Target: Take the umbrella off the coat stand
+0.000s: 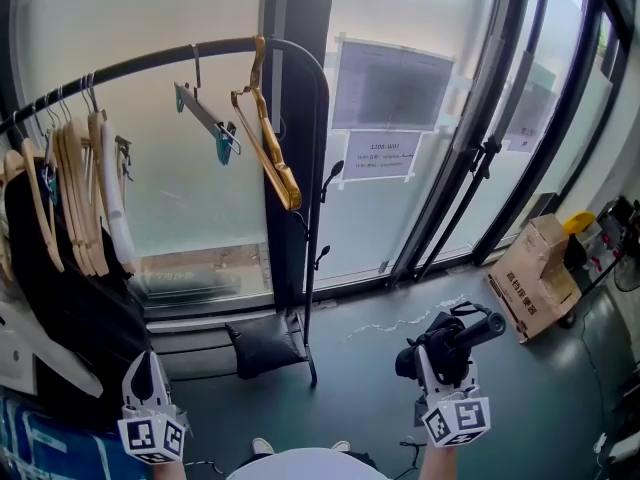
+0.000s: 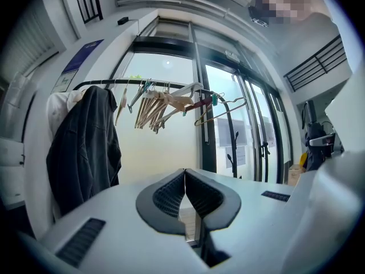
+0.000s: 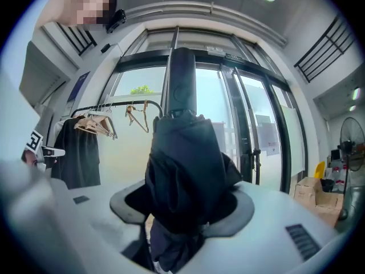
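Head view: the left gripper sits low at the left edge, beside a black garment that hangs on the coat stand. Wooden hangers, a metal clip hanger and a gold hanger hang from the stand's top rail. The right gripper is low at centre-right, over the dark floor. It carries the folded black umbrella, which is clear of the stand and well to its right, with the handle end pointing right. A cardboard box stands by the glass wall at far right.

Left gripper view: the pads meet along the centre line, so the left gripper is closed with nothing between the jaws. The stand is ahead, with the dark garment and the bunched hangers.

Right gripper view: the right gripper is clamped on the umbrella. The bundled fabric fills the gap between the jaws, and the handle rises upright above it. The stand is off to the left, apart from the umbrella.
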`<state>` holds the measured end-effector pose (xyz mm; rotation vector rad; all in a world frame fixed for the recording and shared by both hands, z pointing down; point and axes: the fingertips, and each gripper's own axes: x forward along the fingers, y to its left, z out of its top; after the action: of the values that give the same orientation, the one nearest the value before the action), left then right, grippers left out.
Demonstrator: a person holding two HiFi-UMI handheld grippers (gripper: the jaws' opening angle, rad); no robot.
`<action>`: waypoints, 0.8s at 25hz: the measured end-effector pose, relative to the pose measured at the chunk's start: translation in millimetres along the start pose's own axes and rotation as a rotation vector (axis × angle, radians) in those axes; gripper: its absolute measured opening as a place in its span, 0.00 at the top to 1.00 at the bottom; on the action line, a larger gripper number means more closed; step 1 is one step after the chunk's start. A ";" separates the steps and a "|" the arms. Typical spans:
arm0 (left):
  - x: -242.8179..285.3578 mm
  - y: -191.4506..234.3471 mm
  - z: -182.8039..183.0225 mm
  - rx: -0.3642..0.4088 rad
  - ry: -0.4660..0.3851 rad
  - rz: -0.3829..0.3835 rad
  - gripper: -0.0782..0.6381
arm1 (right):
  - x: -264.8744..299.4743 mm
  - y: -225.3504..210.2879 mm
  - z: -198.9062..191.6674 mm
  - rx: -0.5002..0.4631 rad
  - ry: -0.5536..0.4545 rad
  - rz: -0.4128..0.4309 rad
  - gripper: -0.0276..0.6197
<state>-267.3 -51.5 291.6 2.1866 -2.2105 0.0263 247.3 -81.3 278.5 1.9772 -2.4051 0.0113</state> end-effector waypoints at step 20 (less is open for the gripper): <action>14.0 7.1 -8.7 -0.001 0.021 -0.062 0.86 | 11.2 38.9 11.5 -0.001 0.010 0.035 0.57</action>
<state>-274.5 -65.1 300.8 2.2416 -2.1305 0.0460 206.8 -85.0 267.8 1.9296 -2.4332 0.0202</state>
